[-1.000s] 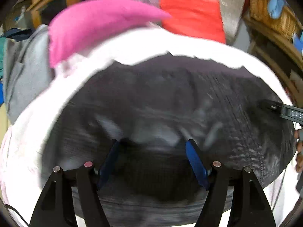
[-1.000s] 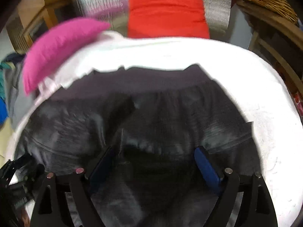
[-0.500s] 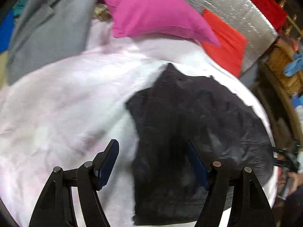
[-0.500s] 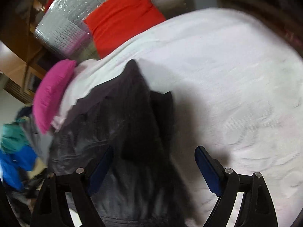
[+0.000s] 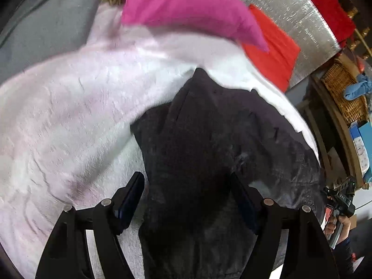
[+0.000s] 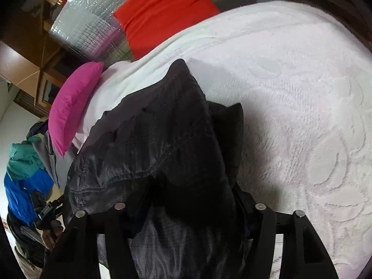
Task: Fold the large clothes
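Note:
A large black garment (image 5: pixel 209 144) lies folded and bunched on the white bedspread (image 5: pixel 69 116); it also shows in the right wrist view (image 6: pixel 158 144). My left gripper (image 5: pixel 188 193) has its jaws wide apart, with the black cloth lying between and under the blue pads. My right gripper (image 6: pixel 183 211) is also spread wide, and the cloth covers the gap and hides both fingertips. I cannot see either gripper pinching the fabric. The right gripper shows small at the left wrist view's right edge (image 5: pixel 340 200).
A pink pillow (image 5: pixel 186 7) and a red pillow (image 5: pixel 274 53) lie at the head of the bed by a silver padded board (image 5: pixel 290 23). A pile of grey, green and blue clothes (image 6: pixel 25 169) sits beyond the bed. A wicker basket (image 5: pixel 344 93) stands on a shelf.
Both grippers have swung outward, away from each other, and tilted. The black garment, spread flat a second ago, is now gathered into a narrower folded shape between them.

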